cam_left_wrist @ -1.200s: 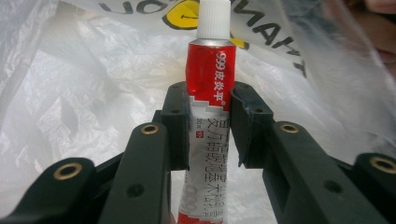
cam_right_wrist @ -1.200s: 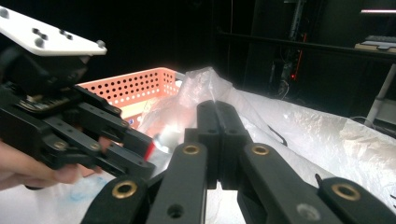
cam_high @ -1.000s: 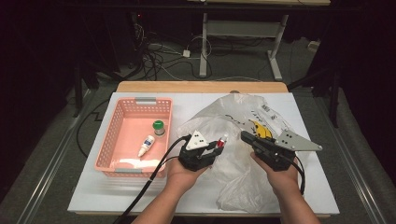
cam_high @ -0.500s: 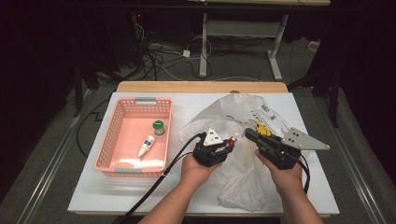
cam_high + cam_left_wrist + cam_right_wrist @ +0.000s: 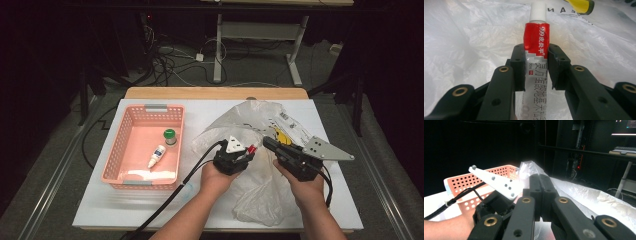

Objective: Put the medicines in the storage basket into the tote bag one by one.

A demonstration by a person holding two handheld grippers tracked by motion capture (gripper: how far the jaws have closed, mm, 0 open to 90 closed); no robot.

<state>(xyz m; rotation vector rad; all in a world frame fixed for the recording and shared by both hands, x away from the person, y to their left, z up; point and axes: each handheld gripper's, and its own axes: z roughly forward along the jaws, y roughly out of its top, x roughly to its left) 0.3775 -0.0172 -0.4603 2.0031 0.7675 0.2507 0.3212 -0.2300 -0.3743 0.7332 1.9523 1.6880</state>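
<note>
Held tight between the jaws of the left gripper (image 5: 536, 67) is a red and white tube of cream (image 5: 536, 47). Its white cap is seen past the jaw tips in the left gripper view, and its long white end runs back between the jaws. In the high view the tube's red part (image 5: 251, 148) is seen sticking out of the left gripper (image 5: 245, 152), near the middle of the table. Under the tube, a crinkly clear plastic bag (image 5: 260, 185) is spread on the white table (image 5: 90, 210). A yellow thing (image 5: 580, 3) is seen on the bag just beyond the tube's cap.

On the other side of the bag, the right gripper (image 5: 267, 142) is held close to the left one. Its jaws are pressed together in the right gripper view (image 5: 541, 181), and the bag is seen right behind them. It cannot be told if a bit of bag is pinched there.

Further left on the table, a pink basket (image 5: 116, 155) is placed. A small white bottle (image 5: 157, 156) and a little jar with a green lid (image 5: 170, 136) are seen inside it.
</note>
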